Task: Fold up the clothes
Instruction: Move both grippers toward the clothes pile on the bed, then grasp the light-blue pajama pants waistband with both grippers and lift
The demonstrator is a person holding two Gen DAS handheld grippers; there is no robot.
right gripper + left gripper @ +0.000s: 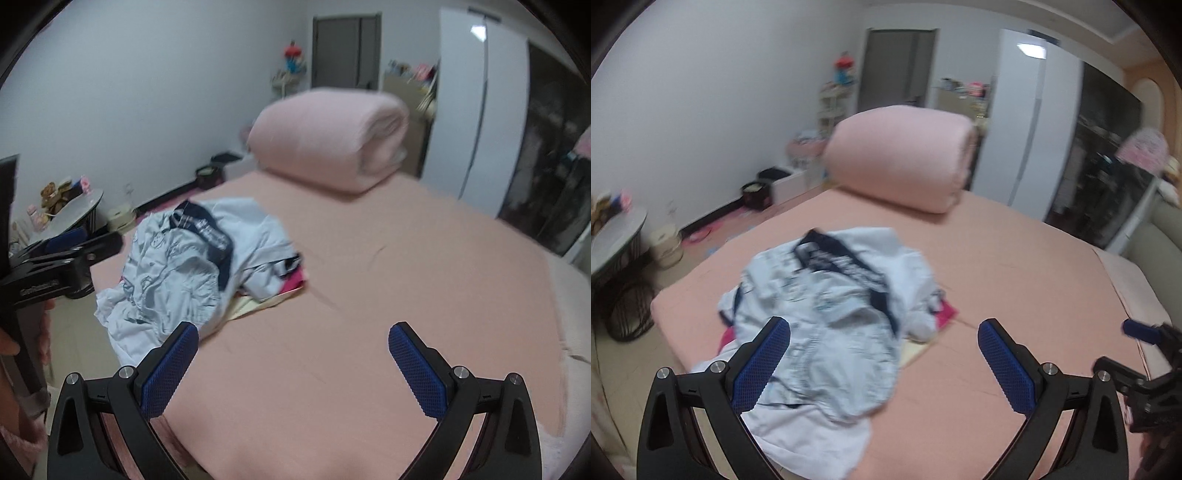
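A crumpled pile of clothes [827, 317] lies on the pink bed [1015, 280]: a pale blue-white printed garment with a dark navy band on top, with bits of red and cream cloth showing under it. My left gripper [884, 354] is open and empty, hovering over the near part of the pile. My right gripper [293, 358] is open and empty over bare sheet, to the right of the pile [192, 266]. The right gripper also shows at the right edge of the left wrist view [1145, 354]. The left gripper shows at the left edge of the right wrist view [62, 258].
A rolled pink quilt [901, 162] lies at the far end of the bed. A white wardrobe [1027, 122] and dark glass cabinet [1100, 170] stand on the right. A round side table [613, 236], buckets and boxes sit on the floor to the left.
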